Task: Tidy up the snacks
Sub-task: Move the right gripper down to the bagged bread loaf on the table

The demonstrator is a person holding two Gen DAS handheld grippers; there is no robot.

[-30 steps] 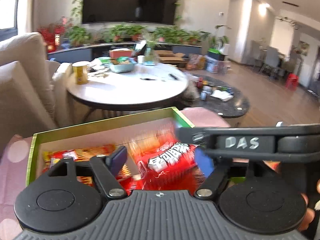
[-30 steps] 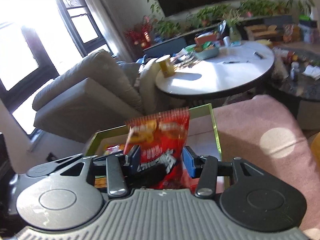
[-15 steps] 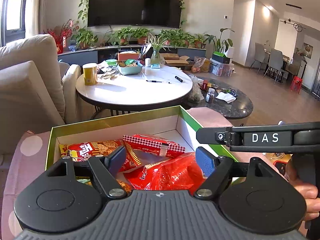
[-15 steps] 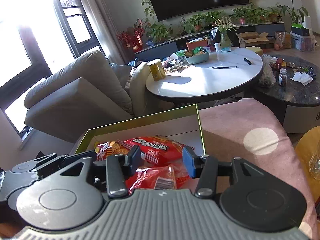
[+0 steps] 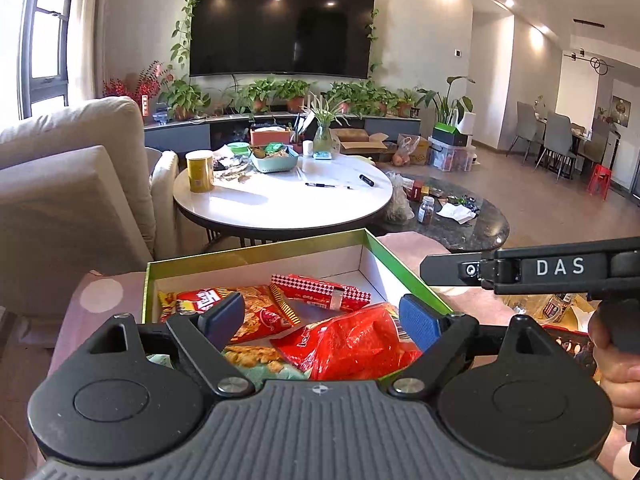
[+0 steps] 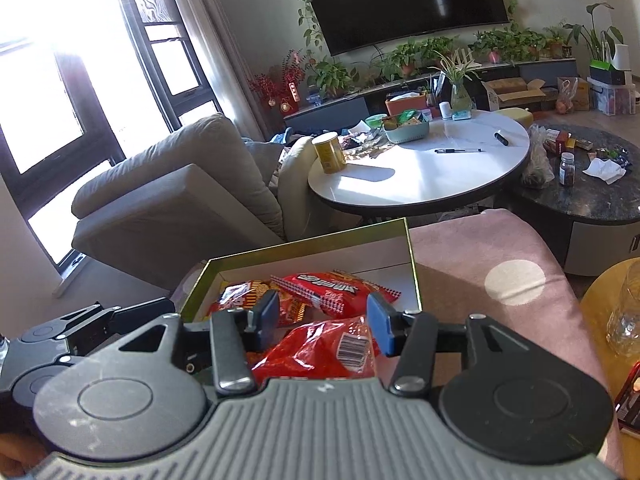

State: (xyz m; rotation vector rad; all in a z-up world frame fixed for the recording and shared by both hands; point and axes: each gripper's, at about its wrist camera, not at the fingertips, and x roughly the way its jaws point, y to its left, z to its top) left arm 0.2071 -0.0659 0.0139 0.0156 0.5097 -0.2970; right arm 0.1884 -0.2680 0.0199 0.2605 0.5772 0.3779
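Note:
A green-rimmed cardboard box (image 5: 256,252) (image 6: 320,240) sits on a pink spotted cover and holds several snack packs. A crumpled red bag (image 5: 352,340) (image 6: 320,350) with a barcode lies at its near end. Behind it are a red Skittles bag (image 6: 332,286) and a biscuit pack (image 5: 256,304). My left gripper (image 5: 320,316) hovers over the near end of the box, its jaws opening and nothing between them. My right gripper (image 6: 323,318) also hovers there, jaws opening, with the red bag lying loose below them. The right gripper's arm (image 5: 560,268) shows in the left wrist view.
A round white table (image 5: 280,204) with a yellow can (image 5: 200,170) and a teal basket stands beyond the box. A dark low table (image 5: 460,228) is to its right and a beige sofa (image 5: 60,200) to the left. A glass (image 6: 626,316) stands on a wooden surface at right.
The right gripper let go of the red bag, which now lies in the box. Both grippers drew back and up from the box, and the left jaws spread wider.

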